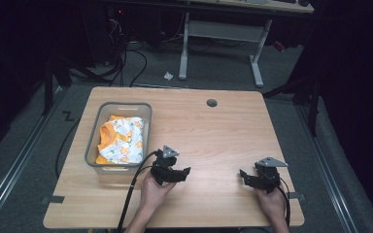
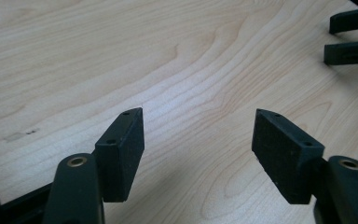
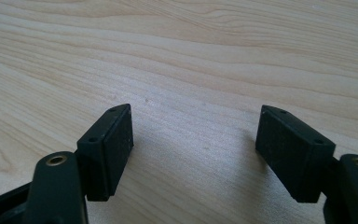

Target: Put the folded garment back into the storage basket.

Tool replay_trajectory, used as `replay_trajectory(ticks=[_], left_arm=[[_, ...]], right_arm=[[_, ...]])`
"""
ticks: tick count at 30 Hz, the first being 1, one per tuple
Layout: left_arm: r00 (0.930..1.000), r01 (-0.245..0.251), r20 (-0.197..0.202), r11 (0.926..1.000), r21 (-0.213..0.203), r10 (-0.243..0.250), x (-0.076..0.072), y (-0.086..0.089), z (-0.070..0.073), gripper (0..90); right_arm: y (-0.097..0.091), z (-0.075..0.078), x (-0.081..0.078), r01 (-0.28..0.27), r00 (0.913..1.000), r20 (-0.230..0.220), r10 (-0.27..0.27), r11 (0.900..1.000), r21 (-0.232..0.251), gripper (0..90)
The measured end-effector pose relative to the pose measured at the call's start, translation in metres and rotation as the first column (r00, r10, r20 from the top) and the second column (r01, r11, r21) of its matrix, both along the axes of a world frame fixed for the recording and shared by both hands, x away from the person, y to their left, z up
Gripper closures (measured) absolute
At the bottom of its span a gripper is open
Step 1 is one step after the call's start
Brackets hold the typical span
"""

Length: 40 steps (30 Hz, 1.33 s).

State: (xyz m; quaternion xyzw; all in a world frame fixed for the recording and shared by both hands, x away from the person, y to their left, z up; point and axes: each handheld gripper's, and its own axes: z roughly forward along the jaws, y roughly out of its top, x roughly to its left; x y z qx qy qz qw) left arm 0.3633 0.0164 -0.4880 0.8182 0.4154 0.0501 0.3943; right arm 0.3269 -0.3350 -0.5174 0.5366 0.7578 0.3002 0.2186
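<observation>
1. Here, I see a wooden table from above, with a clear plastic bin at its left side.
2. A folded white and orange garment lies inside the bin.
3. My left gripper rests near the bin's front corner, jaws spread wide, holding nothing.
4. My right gripper sits well apart to the right, jaws equally wide and empty.
5. I judge that reaching for the garment could knock the light bin, since the left gripper's cable trails just beside it.
</observation>
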Motion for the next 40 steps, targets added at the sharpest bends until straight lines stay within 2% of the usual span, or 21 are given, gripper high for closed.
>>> replay_trajectory(ticks=[8,12,14,18,22,25,40], left_arm=[[0.9998,-0.01,-0.016,0.9995,0.029,0.01,-0.002,-0.005,-0.016,34.7],[0.9998,-0.014,-0.013,0.9981,0.059,0.015,-0.003,-0.008,-0.024,34.9],[0.9997,-0.022,0.01,0.9978,0.062,0.022,-0.005,-0.008,-0.027,35.1],[0.999,-0.035,0.029,0.9973,0.064,0.034,-0.005,-0.009,-0.028,35.1],[0.9952,-0.043,0.092,0.9944,0.097,0.034,-0.01,-0.012,-0.031,35.0],[0.9874,-0.049,0.155,0.9907,0.127,0.029,-0.015,-0.015,-0.035,34.8],[0.9872,-0.058,0.155,0.9897,0.131,0.037,-0.015,-0.016,-0.036,32.0]], right_arm=[[0.0,0.0,0.0,0.0,1.0,0.0,0.0,1.0,0.0,27.7],[0.0,0.0,0.0,0.0,1.0,0.0,0.0,1.0,0.0,27.7],[0.0,0.0,0.0,0.0,1.0,0.0,0.0,1.0,0.0,27.7],[0.0,0.0,0.0,0.001,1.0,0.0,-0.001,1.0,0.001,27.7],[0.0,0.0,0.0,0.0,1.0,0.0,0.0,1.0,0.0,27.7],[0.0,0.0,0.0,0.0,1.0,0.0,0.0,1.0,0.001,27.7],[0.0,0.0,0.0,0.0,1.0,0.0,0.0,1.0,0.001,27.7]])
